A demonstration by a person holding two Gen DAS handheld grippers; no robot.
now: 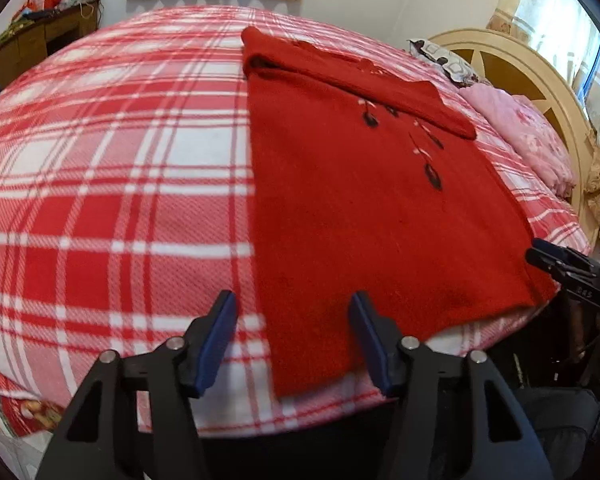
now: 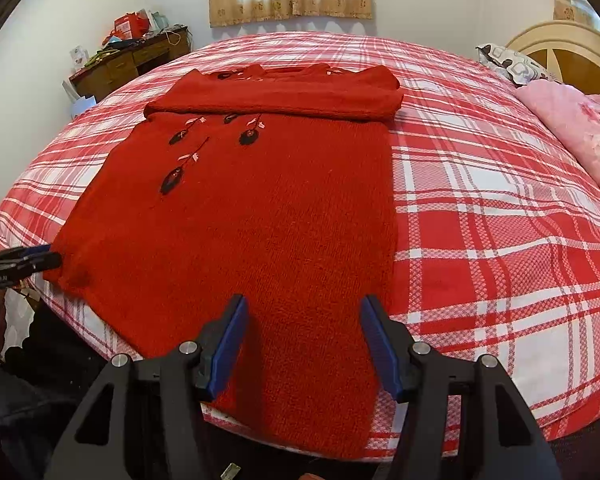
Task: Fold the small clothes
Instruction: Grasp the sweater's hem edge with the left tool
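A red knit sweater [image 1: 364, 200] with dark flower embroidery lies flat on the plaid bed, both sleeves folded across its chest; it also shows in the right wrist view [image 2: 260, 208]. My left gripper [image 1: 292, 312] is open, its jaws astride the sweater's bottom left corner at the bed's near edge. My right gripper [image 2: 303, 316] is open over the sweater's bottom right corner. Each gripper shows in the other's view: the right one [image 1: 556, 258] and the left one [image 2: 28, 260], both at the hem's side edges.
The bed carries a red and white plaid blanket [image 1: 100, 168], also in the right wrist view [image 2: 500, 220]. A pink quilt [image 2: 580, 132] and a patterned pillow [image 2: 508, 62] lie by the cream headboard [image 1: 532, 80]. A cluttered wooden desk [image 2: 128, 60] stands beyond the bed.
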